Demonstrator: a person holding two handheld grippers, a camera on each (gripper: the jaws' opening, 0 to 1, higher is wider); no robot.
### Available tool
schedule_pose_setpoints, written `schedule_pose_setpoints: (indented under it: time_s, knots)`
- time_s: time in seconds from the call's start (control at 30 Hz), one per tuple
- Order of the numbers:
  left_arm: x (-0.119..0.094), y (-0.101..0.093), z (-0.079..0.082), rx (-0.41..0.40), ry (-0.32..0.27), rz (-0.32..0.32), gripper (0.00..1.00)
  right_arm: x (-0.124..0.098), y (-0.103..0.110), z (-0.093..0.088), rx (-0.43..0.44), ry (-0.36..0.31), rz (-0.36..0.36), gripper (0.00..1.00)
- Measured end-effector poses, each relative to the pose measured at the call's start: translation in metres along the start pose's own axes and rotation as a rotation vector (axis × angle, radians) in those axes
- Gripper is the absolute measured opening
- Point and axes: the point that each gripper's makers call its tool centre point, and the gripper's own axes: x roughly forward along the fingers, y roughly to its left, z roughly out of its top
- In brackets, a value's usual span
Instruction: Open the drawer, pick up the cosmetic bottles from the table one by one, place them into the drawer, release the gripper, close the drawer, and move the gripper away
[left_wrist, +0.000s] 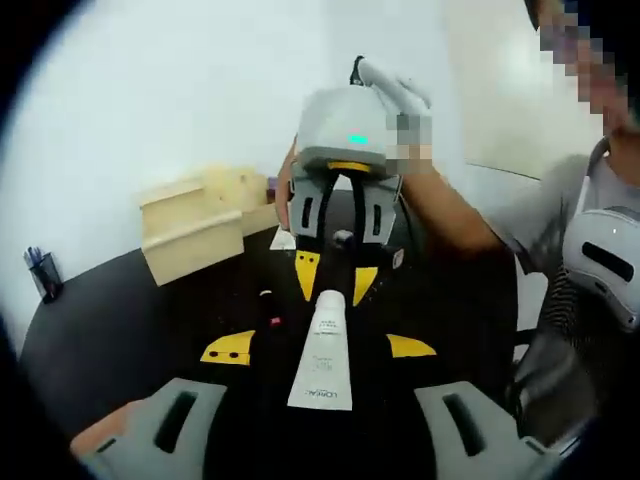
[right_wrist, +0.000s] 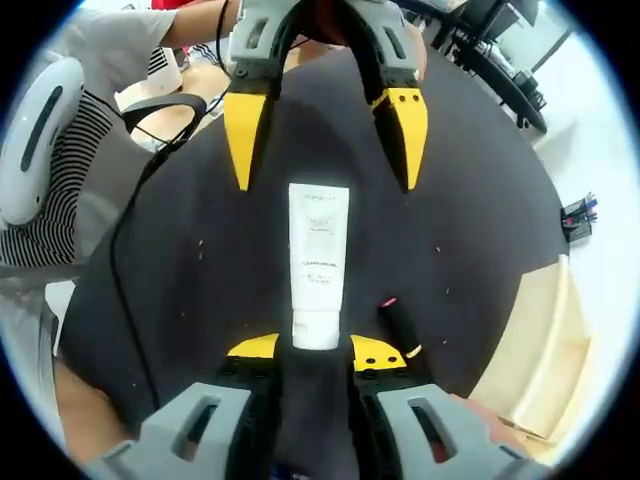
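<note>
Left gripper view shows one white cosmetic tube (left_wrist: 322, 352) lying flat on the black counter (left_wrist: 120, 310), with small dark lettering near its crimped end that is too blurred to read for certain. The tube lies between the spread yellow tips of the left hand-held gripper (left_wrist: 318, 347), which stands released, its jaws well apart and not touching the tube. The cap end points away toward the right hand-held gripper (left_wrist: 337, 275), whose yellow tips sit just beyond the cap. A small dark bottle with a reddish spot (left_wrist: 271, 308) lies just left of the tube. Farther off, a pale wooden drawer box (left_wrist: 200, 225) stands on the counter, and a dark pen holder (left_wrist: 44, 272) stands near the counter's edge.

Right gripper view has the same tube (right_wrist: 318, 263) with fine print on its face, unreadable. Its cap lies between the right hand-held gripper's (right_wrist: 318, 348) tips, close on both sides; whether they grip it cannot be told. The left hand-held gripper (right_wrist: 325, 140) stands open beyond the tube's crimped end.
</note>
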Motion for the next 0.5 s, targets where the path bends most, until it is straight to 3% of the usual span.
schedule_pose_setpoints:
  time_s: [0.23,0.5]
  knots:
    - [0.005,-0.004,-0.002,-0.001,0.009,-0.007,0.46,0.015,0.002,0.001,-0.042,0.024,0.027,0.17]
    - [0.014,-0.008,-0.008,0.036,0.039,0.024,0.46,-0.008,-0.002,0.009,-0.078,-0.012,-0.048,0.16]
